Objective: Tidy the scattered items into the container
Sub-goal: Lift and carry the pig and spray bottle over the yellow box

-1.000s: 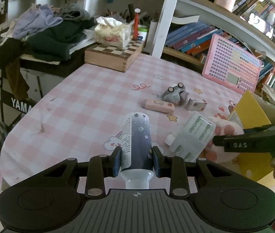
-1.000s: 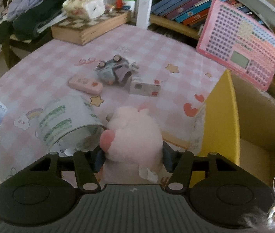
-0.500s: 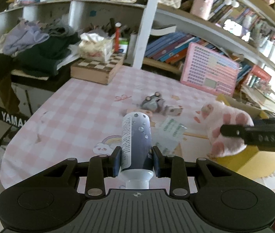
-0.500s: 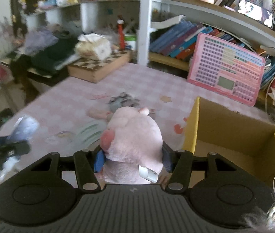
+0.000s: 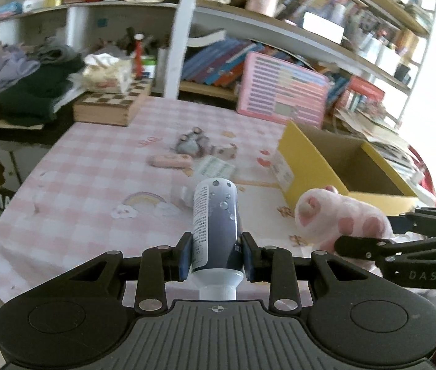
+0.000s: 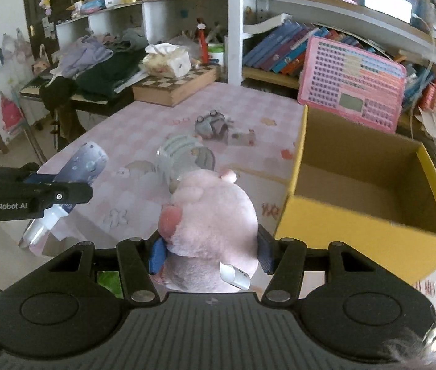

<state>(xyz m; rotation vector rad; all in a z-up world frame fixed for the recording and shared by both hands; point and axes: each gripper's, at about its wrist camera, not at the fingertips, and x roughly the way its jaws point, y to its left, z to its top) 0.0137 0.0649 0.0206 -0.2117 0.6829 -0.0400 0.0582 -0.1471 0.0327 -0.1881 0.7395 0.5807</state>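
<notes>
- Left gripper (image 5: pixel 217 257): we log both pads clamped on the dark tube (image 5: pixel 216 226), gripped near its white cap end; cap points back toward the camera, flat end points forward and up; tube is held in the air above the near edge of the pink checked tablecloth (image 5: pixel 94 166)
- Right gripper (image 6: pixel 210 251): we log it closed on the pink plush paw (image 6: pixel 210 215); the paw fills the gap between the blue pads, a white tag hanging from its near side; from the left wrist view the paw (image 5: pixel 341 219) shows its pink toe pads and sits just right of the tube
- Yellow cardboard box (image 6: pixel 366 237): open top, brown inside; we see nothing in the part of its floor that is visible; it stands just right of the plush paw, its near left corner close to the right pad
- On the cloth, ahead of both grippers: a clear green-printed pouch (image 6: pixel 181 151); a pink flat case (image 5: pixel 171 161); a grey toy car (image 6: pixel 211 121); a small card-like item (image 6: pixel 242 138) beside the car; all lie left of the box, well apart from either gripper
- Pink keyboard toy (image 6: pixel 353 83) leans behind the box
</notes>
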